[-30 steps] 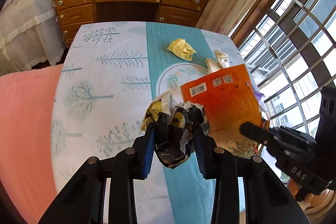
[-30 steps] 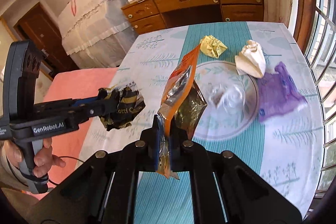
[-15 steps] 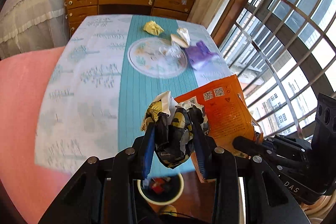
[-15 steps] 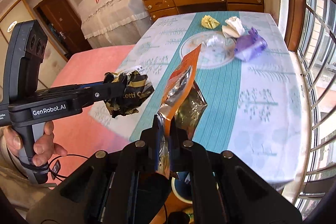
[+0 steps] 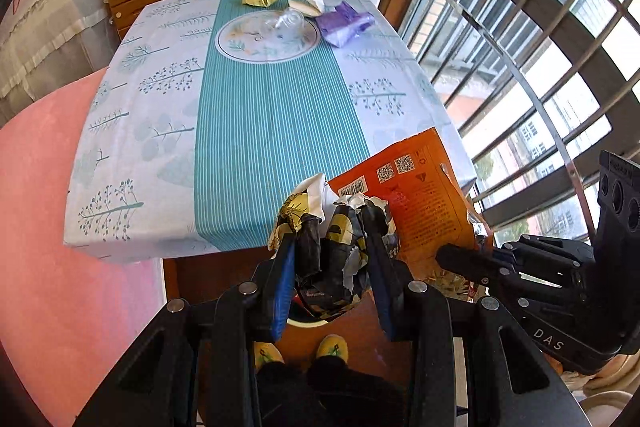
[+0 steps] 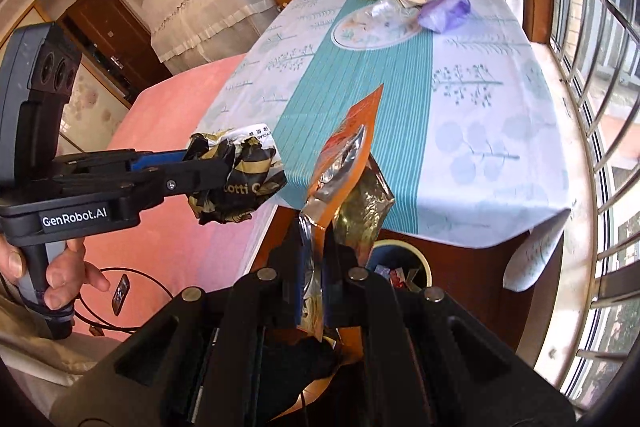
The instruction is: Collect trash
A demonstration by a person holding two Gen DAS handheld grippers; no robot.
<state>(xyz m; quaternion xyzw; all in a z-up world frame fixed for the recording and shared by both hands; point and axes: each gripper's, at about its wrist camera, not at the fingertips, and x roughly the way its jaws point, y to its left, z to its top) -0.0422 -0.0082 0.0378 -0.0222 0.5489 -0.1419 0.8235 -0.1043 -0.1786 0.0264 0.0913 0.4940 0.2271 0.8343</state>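
The left tongs (image 5: 330, 259) clenched a crumpled black-and-gold wrapper (image 5: 332, 263). The right tongs (image 6: 312, 263) pinched an orange foil pouch (image 6: 344, 163) above the waste bin (image 6: 404, 267), beyond the surface (image 6: 460, 131)

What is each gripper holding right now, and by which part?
Left gripper: crumpled black-and-gold wrapper, squeezed across its middle. Right gripper: orange snack bag, pinched flat at its lower end.
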